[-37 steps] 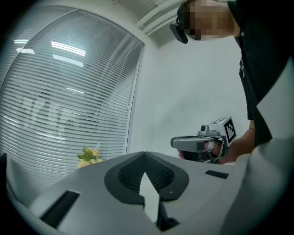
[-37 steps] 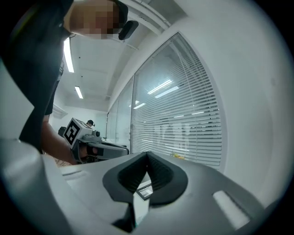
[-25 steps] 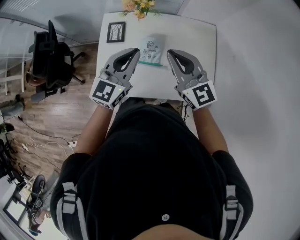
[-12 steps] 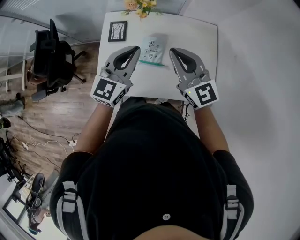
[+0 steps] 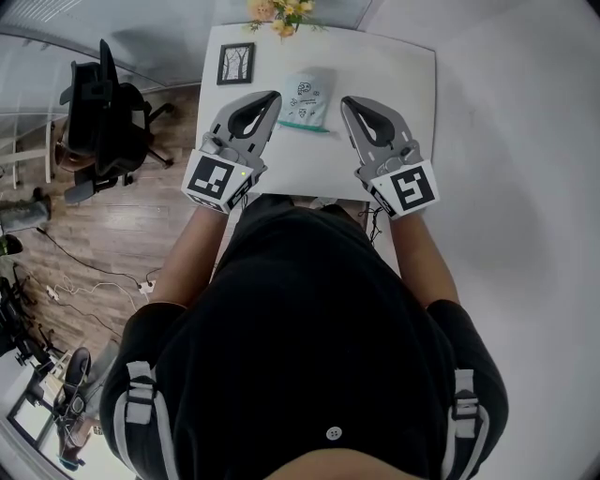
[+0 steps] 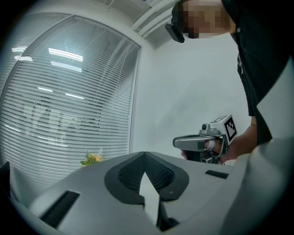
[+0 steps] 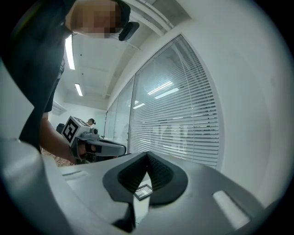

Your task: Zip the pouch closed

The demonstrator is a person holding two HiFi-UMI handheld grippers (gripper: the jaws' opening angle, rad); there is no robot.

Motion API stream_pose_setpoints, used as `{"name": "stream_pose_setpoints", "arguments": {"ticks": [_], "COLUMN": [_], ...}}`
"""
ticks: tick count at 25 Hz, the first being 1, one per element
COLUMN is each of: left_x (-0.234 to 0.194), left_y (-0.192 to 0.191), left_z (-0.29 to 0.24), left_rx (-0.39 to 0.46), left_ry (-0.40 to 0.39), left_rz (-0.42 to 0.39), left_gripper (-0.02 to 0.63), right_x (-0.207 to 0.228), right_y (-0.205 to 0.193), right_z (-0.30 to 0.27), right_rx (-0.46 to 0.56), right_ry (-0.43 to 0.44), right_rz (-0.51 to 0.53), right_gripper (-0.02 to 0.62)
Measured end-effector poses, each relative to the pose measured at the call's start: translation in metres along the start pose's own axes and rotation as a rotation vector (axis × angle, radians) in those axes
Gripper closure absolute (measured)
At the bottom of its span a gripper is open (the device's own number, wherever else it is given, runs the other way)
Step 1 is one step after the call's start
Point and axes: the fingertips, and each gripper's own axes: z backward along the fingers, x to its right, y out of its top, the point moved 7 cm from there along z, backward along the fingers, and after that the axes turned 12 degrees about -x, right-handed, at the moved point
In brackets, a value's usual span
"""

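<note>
The pale pouch (image 5: 307, 97) with printed drawings lies flat on the white table (image 5: 403, 75), its teal zipper edge (image 5: 302, 126) toward me. My left gripper (image 5: 273, 97) hovers just left of the pouch with its jaws shut and nothing in them. My right gripper (image 5: 346, 101) hovers just right of it, also shut and empty. Both point away from me, level over the table. In the left gripper view the closed jaws (image 6: 144, 154) fill the bottom, with the right gripper (image 6: 202, 143) beyond. In the right gripper view the shut jaws (image 7: 148, 154) show the left gripper (image 7: 94, 147) off to the side.
A small framed picture (image 5: 232, 64) lies at the table's far left, also seen between the jaws as the framed picture (image 7: 143, 192). Flowers (image 5: 277, 11) stand at the far edge. An office chair (image 5: 101, 112) is on the wood floor to the left. Cables lie on the floor.
</note>
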Motion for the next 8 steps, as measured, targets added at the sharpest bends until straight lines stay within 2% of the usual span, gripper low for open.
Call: {"name": "stream_pose_setpoints", "arguments": {"ticks": [8], "left_x": [-0.0001], "left_y": [0.0006], "left_z": [0.0001], "left_rx": [0.003], "left_ry": [0.001], "left_rz": [0.002], "left_gripper": [0.598], "right_x": [0.0004], "right_y": [-0.0002], "right_z": [0.0002], "right_rx": [0.002], "right_ry": [-0.002], "right_rz": [0.001], "right_gripper": [0.586]}}
